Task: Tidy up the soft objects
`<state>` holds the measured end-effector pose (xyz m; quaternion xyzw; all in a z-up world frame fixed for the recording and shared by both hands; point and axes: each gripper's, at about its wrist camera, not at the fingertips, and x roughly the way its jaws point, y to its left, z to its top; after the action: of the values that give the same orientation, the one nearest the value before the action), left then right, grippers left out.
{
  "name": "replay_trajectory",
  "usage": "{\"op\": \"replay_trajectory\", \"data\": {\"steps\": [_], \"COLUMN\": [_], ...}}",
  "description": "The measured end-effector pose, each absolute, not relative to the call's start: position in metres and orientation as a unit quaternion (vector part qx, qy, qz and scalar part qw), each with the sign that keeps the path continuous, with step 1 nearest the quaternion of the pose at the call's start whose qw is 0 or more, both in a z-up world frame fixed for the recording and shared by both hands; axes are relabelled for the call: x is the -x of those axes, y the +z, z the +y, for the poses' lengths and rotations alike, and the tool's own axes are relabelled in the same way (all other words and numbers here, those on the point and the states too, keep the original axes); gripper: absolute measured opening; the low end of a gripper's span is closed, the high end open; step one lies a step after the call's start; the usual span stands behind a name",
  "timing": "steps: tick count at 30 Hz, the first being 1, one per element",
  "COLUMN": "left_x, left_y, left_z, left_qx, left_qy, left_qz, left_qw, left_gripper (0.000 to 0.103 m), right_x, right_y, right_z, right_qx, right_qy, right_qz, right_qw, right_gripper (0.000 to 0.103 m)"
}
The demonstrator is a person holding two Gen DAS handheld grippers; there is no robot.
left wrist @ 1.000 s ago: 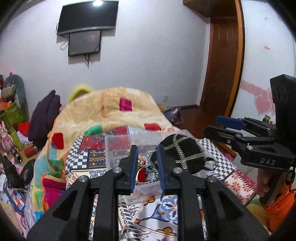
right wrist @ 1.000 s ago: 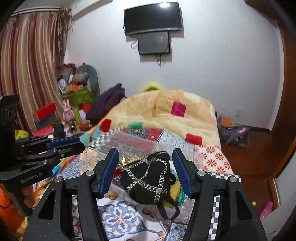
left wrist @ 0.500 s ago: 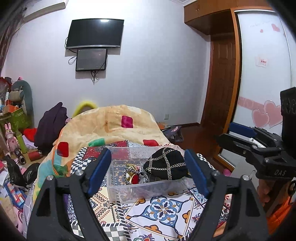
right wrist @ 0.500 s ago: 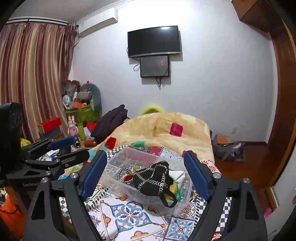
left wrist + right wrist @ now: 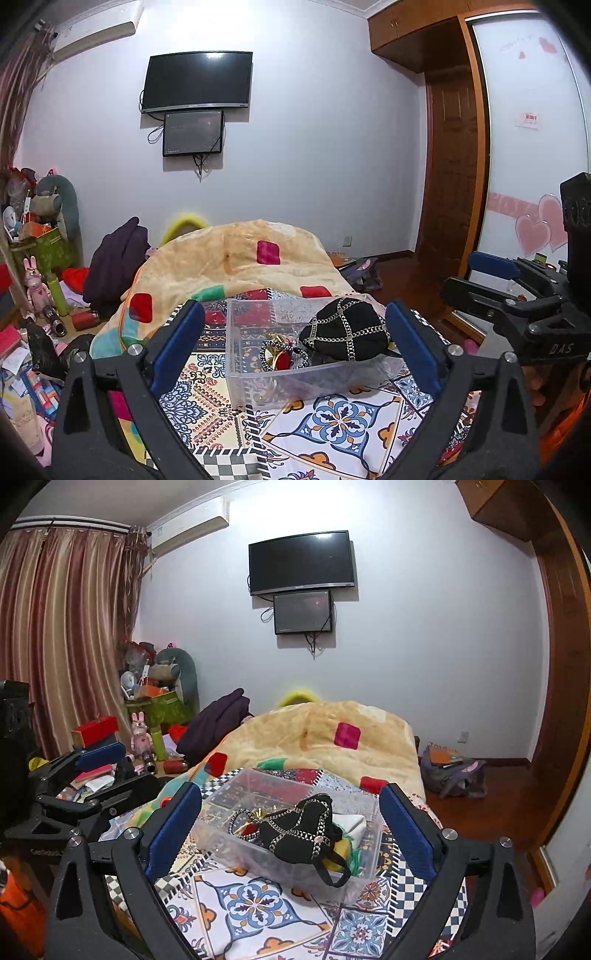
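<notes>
Nearest to each camera, the left hand-held gripper [image 5: 294,347] and the right hand-held gripper [image 5: 291,827] are seen with their black arms and blue-padded fingers [image 5: 177,341] spread wide, nothing being held between them. Each gripper is also caught at the edge of the other's view: the right one at the right border of the left wrist view, the left one at the left border of the right wrist view. Below them, a patterned bedcover with blue, orange and white floral tiles [image 5: 258,904] is spread over the bed. On it, just beyond the fingertips, a clear rectangular plastic storage box [image 5: 258,384] is set, framed by the spread fingers in both views. Inside the box, a black soft pouch crossed with silver chain trim [image 5: 345,334] is lying, with its black strap [image 5: 332,875] draped over the near wall. Beside it, a braided black-and-white cord with red and gold pieces [image 5: 277,352] is seen, and yellow and green soft items [image 5: 349,845] are tucked at the pouch's right. Further back, a beige fleece blanket with coloured squares [image 5: 240,258] is heaped on the bed. On the far wall, a black flat television [image 5: 197,81] is mounted above a smaller dark screen [image 5: 192,133].
</notes>
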<state>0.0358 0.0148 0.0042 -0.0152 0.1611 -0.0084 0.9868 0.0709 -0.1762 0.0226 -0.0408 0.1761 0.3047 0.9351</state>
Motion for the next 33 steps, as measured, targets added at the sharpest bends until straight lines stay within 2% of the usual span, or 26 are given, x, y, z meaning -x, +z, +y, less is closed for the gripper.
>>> {"op": "replay_trajectory", "data": {"steps": [33], "left_x": [-0.0349], "left_y": [0.0024], "left_z": [0.0170], "left_qx": [0.020], "left_qy": [-0.006], "left_qz": [0.163], "left_qw": [0.986], "left_gripper": [0.102], "right_x": [-0.0691], "right_y": [0.0205], "right_z": [-0.1774], "right_qx": [0.038], "right_qy": [0.307], "right_qz": [0.180], "right_qw": [0.934], "right_gripper": [0.097]}}
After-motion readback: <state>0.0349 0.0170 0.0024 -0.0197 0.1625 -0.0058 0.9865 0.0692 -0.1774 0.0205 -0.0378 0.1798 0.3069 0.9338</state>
